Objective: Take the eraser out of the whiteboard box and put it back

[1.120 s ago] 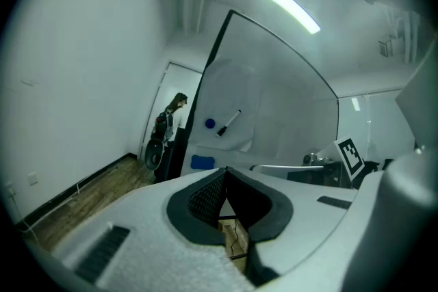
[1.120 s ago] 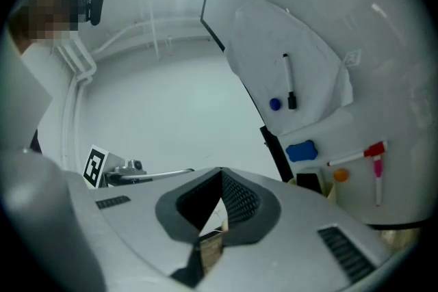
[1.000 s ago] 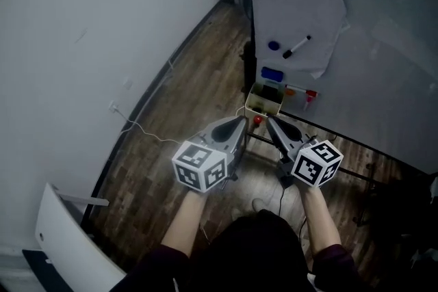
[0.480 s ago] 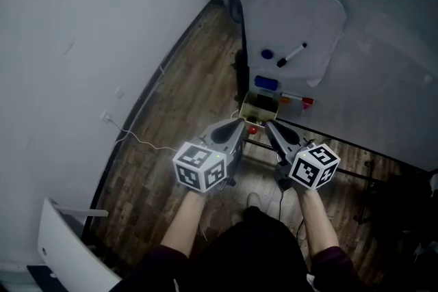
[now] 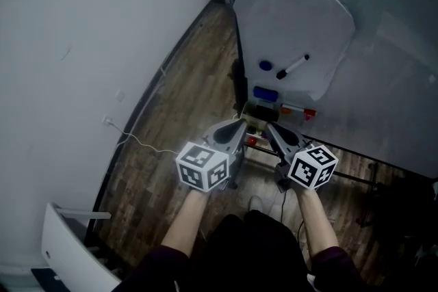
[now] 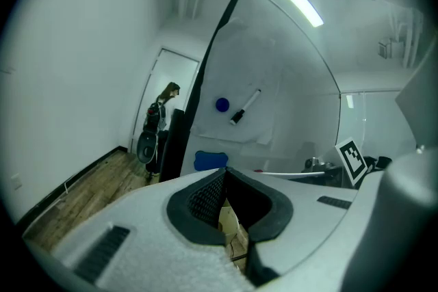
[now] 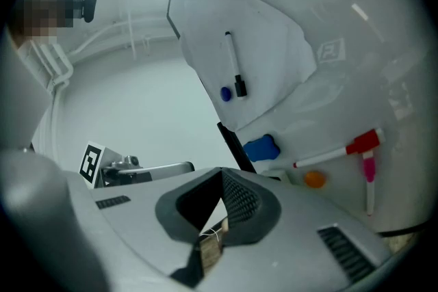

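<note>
The left gripper [image 5: 241, 124] has come forward and slightly down. Its tip now sits just short of the whiteboard box [image 5: 252, 109], at the box's left corner, where a second ago a clear gap lay between them. Its jaws are clenched tip to tip on nothing. The box has kept its place at the foot of the whiteboard [image 5: 301, 17]. The blue eraser [image 5: 265, 93] sits just above the box against the board face, as before, and neither gripper touches it. The right gripper [image 5: 269, 125] has made the same advance to just short of the box's right corner, its jaws also pressed together and empty. I judge this to be the approach only: the eraser is not yet taken, and a pair of jaws must part before it can be.

In the head view the two tips cover the box's near rim, and the dim light leaves its inside a dark patch, so I cannot tell what lies in it. Nor is it clear whether the eraser rests on the box's far edge or clings to the board above it. Each gripper view shows only a pale sliver of the box, through the gap below the closed pads
</note>
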Available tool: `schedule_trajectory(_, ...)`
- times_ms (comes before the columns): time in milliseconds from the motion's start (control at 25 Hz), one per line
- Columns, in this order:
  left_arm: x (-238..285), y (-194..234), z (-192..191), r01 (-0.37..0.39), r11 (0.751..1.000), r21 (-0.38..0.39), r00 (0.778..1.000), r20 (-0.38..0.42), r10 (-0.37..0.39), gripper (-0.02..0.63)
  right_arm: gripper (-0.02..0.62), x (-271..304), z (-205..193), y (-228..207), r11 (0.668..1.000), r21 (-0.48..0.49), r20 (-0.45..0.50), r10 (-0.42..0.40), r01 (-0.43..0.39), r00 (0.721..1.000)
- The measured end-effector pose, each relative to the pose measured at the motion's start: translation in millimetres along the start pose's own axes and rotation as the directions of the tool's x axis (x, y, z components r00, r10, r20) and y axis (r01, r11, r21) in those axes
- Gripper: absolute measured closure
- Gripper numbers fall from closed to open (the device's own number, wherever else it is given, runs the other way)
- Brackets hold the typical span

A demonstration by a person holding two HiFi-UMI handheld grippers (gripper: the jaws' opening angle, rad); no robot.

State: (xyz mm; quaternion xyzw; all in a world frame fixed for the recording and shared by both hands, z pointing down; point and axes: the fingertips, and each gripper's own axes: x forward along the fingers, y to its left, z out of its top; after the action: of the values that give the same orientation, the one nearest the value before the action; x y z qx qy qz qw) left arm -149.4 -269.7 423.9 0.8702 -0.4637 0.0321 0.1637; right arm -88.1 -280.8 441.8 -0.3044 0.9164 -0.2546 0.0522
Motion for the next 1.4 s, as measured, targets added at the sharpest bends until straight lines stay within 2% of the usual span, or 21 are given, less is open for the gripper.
schedule_trajectory(160, 6, 6, -6, 0.016, 1.000, -0.006, 1.000, -0.010, -0.016, 0.601, 0.592, 3, -7, -7, 0.999, 0.024, 0.005, -0.034, 0.034, 0.999)
schedule_trajectory(520, 2, 16, -10, 0.080, 0.997, -0.019, 0.996, -0.030, -0.080, 0.601, 0.592, 4, -11, -6, 0.992, 0.013, 0.031, -0.129, 0.129, 0.991)
schedule_trajectory(760, 4, 16, -12, 0.097, 0.995, -0.010, 0.995, -0.032, -0.098, 0.601, 0.589, 11, -19, -14, 0.970, -0.010, 0.048, -0.242, 0.242, 0.969)
schedule_trajectory(1000, 8, 25, -19, 0.099, 0.995, -0.012, 0.994, -0.044, -0.100, 0.601, 0.586, 24, -25, -33, 0.932, -0.044, 0.032, -0.359, 0.360, 0.933)
schedule_trajectory(1080, 9, 26, -21, 0.102, 0.995, -0.020, 0.994, -0.044, -0.103, 0.600, 0.511, 28, -25, -40, 0.916, -0.056, 0.015, -0.397, 0.397, 0.918)
schedule_trajectory(1400, 7, 35, -17, 0.118, 0.993, -0.016, 0.992, -0.046, -0.118, 0.601, 0.390, 37, -31, -62, 0.851, -0.087, -0.044, -0.523, 0.518, 0.851)
